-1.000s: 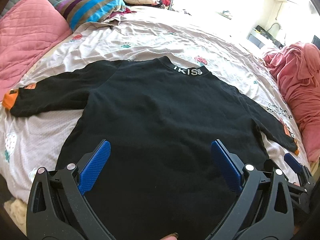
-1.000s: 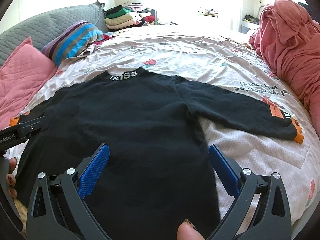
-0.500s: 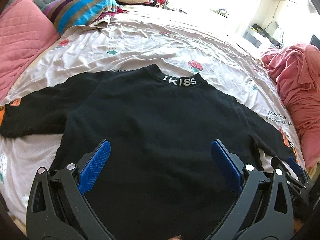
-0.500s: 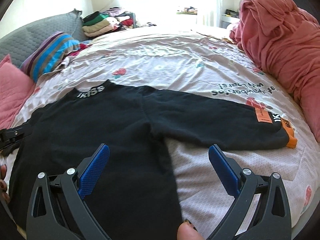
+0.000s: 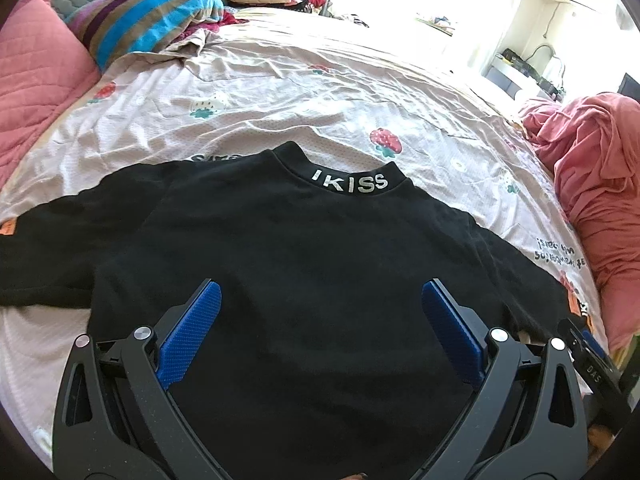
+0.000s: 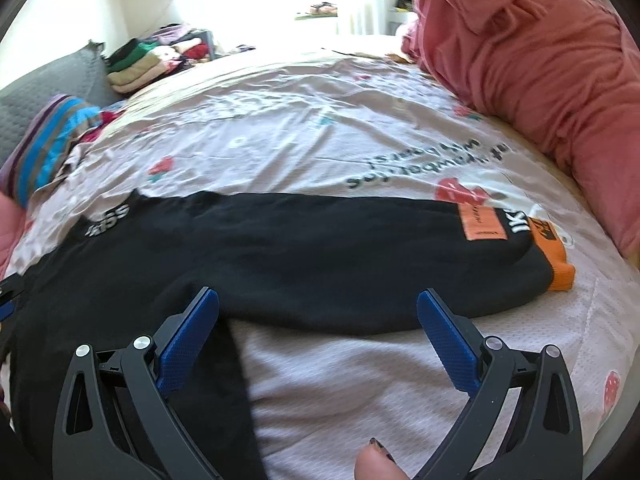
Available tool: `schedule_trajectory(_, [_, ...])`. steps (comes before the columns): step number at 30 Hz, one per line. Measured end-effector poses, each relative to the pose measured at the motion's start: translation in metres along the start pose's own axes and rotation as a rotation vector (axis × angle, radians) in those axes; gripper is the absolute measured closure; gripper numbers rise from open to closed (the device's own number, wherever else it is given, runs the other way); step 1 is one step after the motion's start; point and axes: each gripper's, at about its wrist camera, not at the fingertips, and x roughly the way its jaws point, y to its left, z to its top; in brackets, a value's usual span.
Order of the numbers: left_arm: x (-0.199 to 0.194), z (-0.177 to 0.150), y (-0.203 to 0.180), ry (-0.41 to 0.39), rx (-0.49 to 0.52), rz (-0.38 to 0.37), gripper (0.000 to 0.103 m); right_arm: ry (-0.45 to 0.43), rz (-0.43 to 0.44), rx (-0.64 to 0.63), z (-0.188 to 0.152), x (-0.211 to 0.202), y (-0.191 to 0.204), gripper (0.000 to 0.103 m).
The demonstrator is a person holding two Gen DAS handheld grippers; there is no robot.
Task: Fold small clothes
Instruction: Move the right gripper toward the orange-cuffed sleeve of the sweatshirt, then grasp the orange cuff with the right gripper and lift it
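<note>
Sweater [image 5: 304, 272], black, lies flat on the bed [image 5: 280, 92]; both grippers [image 5: 320, 312] [image 6: 318, 320] hover with jaws apart, so a shallow grab at the sleeve [image 6: 360, 256] may bunch it.

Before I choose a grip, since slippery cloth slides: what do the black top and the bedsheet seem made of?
Black top: looks like matte, soft knit, likely cotton jersey or fleece; no sheen, ribbed orange cuff. Bedsheet: thin, crinkled woven fabric with a fine dotted texture, printed strawberries; fibre unclear.
</note>
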Motion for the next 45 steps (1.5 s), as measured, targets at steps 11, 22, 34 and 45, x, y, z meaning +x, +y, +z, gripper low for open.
schedule_trajectory(11, [0.029, 0.016, -0.010, 0.027, 0.010, 0.029, 0.009, 0.037, -0.093, 0.194, 0.000, 0.017, -0.060, 0.004])
schedule_trajectory(22, [0.064, 0.015, -0.024, 0.089, 0.034, 0.042, 0.009, 0.079, -0.148, 0.385, -0.002, 0.032, -0.122, 0.004])
schedule_trajectory(34, [0.052, 0.009, -0.019, 0.115, -0.019, 0.071, 0.009, 0.006, -0.019, 0.654, 0.009, 0.049, -0.183, 0.010])
schedule_trajectory(45, [0.032, 0.012, -0.014, 0.079, -0.087, 0.016, 0.009, -0.058, 0.018, 0.663, 0.012, 0.043, -0.189, 0.081])
